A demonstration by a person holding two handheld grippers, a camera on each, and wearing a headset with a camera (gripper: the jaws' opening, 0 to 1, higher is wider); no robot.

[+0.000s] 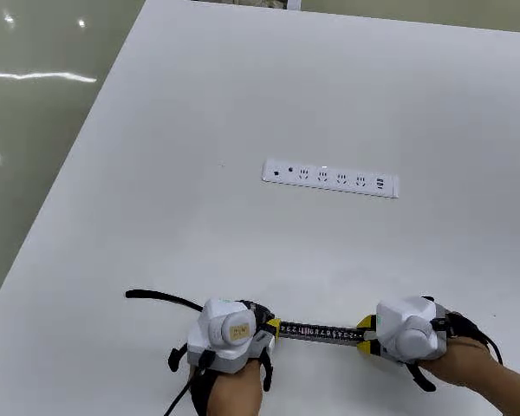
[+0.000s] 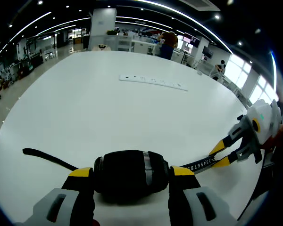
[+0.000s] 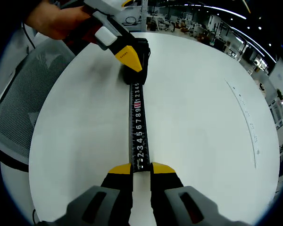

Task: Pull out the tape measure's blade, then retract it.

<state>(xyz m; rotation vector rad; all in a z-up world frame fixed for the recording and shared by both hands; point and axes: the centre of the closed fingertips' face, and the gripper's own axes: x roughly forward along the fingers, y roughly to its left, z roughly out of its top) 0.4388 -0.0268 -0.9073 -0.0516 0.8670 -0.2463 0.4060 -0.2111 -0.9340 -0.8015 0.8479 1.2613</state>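
Status: pull-out step, by my read. Left gripper point(image 2: 131, 170) is clamped across the case point(image 2: 129, 184), one yellow pad on each flank. The case sits on the table point(image 1: 243, 104) near its front edge. Right gripper point(image 3: 141, 168) is pinched on the free end of the blade point(image 3: 137, 127). A short stretch of blade spans between the two grippers, straight and low over the table. Whether it touches the surface, I can't tell.

Next move, as I judge it: hold the case fixed and draw the right gripper further along the blade's own line, with no twist. Then reverse and feed the tip back slowly, so the spring doesn't snatch it out of the jaws. Risk is the thin strip buckling if I push off-axis.

Materials:
- Case: black, rounded, chunky, with a grey band round the middle. It looks rubber-coated, so grip should be good.
- Blade: thin narrow strip, black with white numerals and a red mark.
- Strap point(image 2: 47, 157): a black cord trailing left from the case, limp on the table.
- Table: white, smooth, flat.
- Power strip point(image 1: 331, 178): white, well beyond the work and out of the path.
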